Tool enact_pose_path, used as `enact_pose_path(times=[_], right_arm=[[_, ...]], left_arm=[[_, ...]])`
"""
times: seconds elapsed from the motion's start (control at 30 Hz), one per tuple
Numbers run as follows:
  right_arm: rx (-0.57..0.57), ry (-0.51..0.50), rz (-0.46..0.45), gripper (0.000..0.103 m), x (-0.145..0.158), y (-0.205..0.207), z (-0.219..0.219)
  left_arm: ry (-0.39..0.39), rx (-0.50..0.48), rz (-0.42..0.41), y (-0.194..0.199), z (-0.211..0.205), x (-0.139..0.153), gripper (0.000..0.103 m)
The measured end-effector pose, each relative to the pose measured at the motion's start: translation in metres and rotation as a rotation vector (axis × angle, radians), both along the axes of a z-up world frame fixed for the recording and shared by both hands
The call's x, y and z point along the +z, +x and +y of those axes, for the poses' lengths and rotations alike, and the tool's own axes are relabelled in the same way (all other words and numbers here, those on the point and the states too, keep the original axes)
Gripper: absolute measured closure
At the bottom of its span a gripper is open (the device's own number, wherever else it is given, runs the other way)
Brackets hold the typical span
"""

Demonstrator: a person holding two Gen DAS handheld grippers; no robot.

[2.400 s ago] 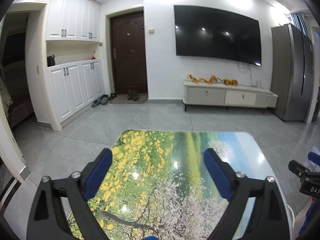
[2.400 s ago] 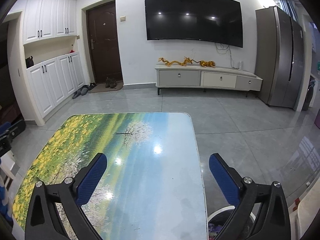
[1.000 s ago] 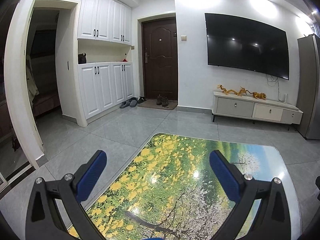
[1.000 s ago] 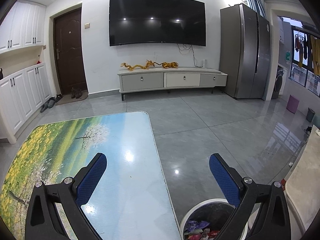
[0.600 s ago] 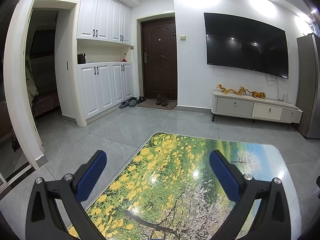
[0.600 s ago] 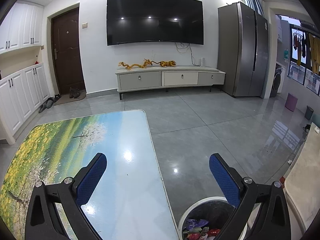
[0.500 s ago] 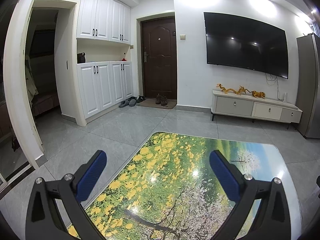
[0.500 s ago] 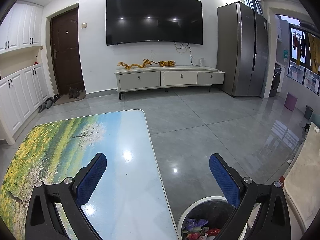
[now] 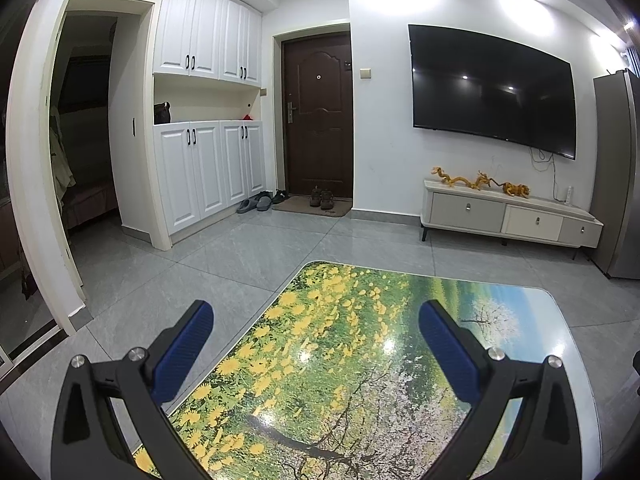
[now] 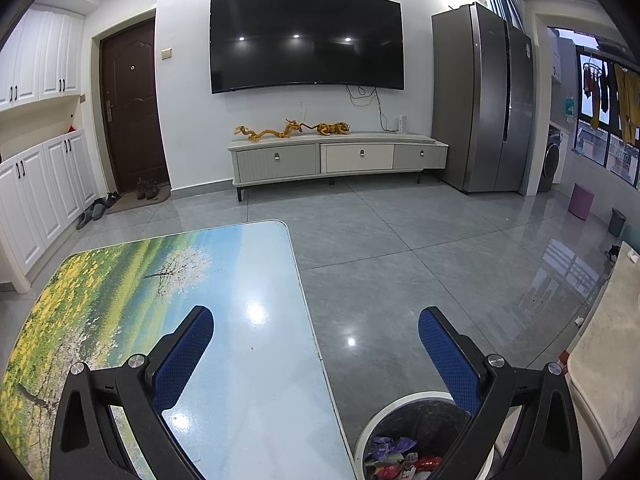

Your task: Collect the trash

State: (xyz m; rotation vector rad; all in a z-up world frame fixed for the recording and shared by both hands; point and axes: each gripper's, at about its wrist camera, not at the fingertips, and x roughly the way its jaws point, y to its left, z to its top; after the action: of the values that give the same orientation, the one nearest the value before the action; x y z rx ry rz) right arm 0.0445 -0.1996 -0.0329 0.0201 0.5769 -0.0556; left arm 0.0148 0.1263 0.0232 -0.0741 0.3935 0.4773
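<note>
My left gripper (image 9: 316, 340) is open and empty, held above the left part of a glossy table (image 9: 360, 360) printed with a flower-field landscape. My right gripper (image 10: 316, 340) is open and empty, over the table's right edge (image 10: 312, 320). A white round trash bin (image 10: 400, 440) with a black liner stands on the floor just right of the table, below my right finger. It holds several coloured wrappers (image 10: 396, 460). I see no loose trash on the visible tabletop.
Grey tiled floor (image 10: 400, 260) surrounds the table. A TV stand (image 10: 340, 158) and wall TV (image 10: 306, 40) are at the back, a fridge (image 10: 484, 100) at back right, white cabinets (image 9: 208, 128) and a dark door (image 9: 318, 120) at left. A pale counter edge (image 10: 600, 360) is at far right.
Both grippers swung outward from the table's middle about two seconds ago: the left view turned left, the right view turned right, bringing the bin into sight. Lately they are nearly still.
</note>
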Motion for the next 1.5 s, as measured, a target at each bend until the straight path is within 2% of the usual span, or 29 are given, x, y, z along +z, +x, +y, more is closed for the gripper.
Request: enact_pose_path(times=[1.5], right_arm=[[0.006, -0.001, 0.012, 0.000, -0.0020, -0.0019, -0.0004]], left_arm=[[-0.006, -0.023, 0.008, -0.0012, 0.0000, -0.0042, 0.000]])
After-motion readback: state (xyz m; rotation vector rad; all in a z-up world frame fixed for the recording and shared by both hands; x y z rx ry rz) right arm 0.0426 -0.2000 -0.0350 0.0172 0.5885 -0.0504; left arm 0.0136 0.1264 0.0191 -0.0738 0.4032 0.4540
